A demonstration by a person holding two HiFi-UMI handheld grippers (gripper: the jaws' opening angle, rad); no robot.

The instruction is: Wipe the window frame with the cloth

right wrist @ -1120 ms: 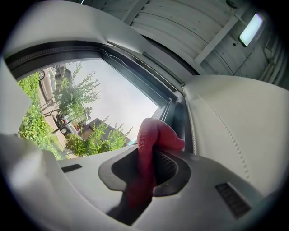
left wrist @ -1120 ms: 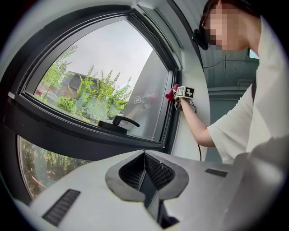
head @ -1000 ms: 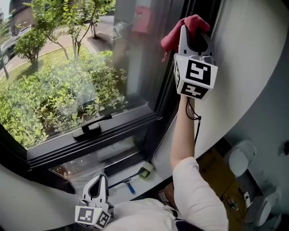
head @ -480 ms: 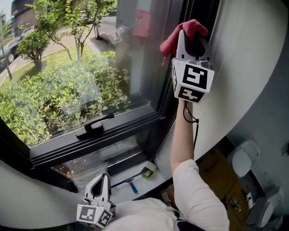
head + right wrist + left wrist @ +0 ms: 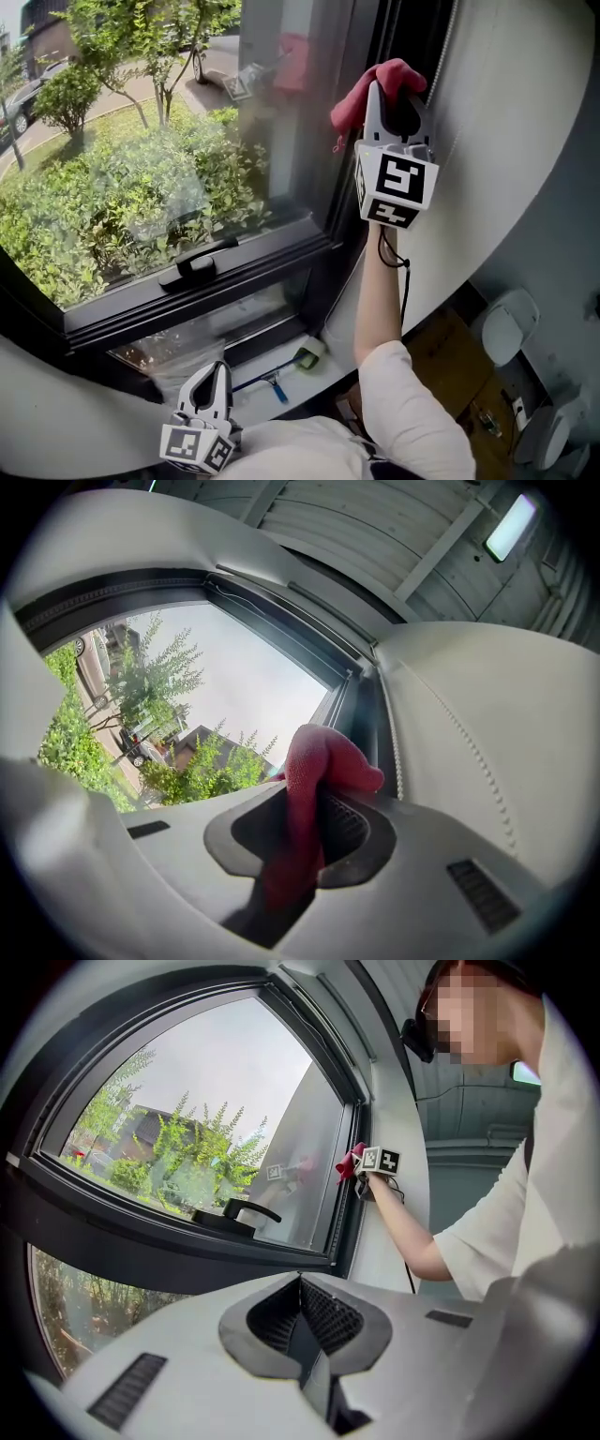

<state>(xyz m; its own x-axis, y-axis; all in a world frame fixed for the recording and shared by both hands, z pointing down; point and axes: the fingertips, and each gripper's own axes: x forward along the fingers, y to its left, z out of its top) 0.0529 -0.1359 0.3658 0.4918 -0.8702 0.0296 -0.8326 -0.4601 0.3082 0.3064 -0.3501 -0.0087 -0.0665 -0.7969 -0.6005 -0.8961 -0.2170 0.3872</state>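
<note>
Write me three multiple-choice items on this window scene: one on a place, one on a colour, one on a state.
1. Where is the cloth?
A. in a bucket
B. up by the right side of the window frame, in the right hand-held gripper
C. in the person's pocket

2. What colour is the cloth?
A. blue
B. yellow
C. red

3. How do the left hand-held gripper's jaws stand?
A. together, holding nothing
B. wide apart
C. clamped on a sponge

Answers:
1 is B: the right gripper view shows it pinched between the jaws beside the frame.
2 is C: it is red in every view.
3 is A: the left gripper view shows the pads meeting with nothing between them.
</note>
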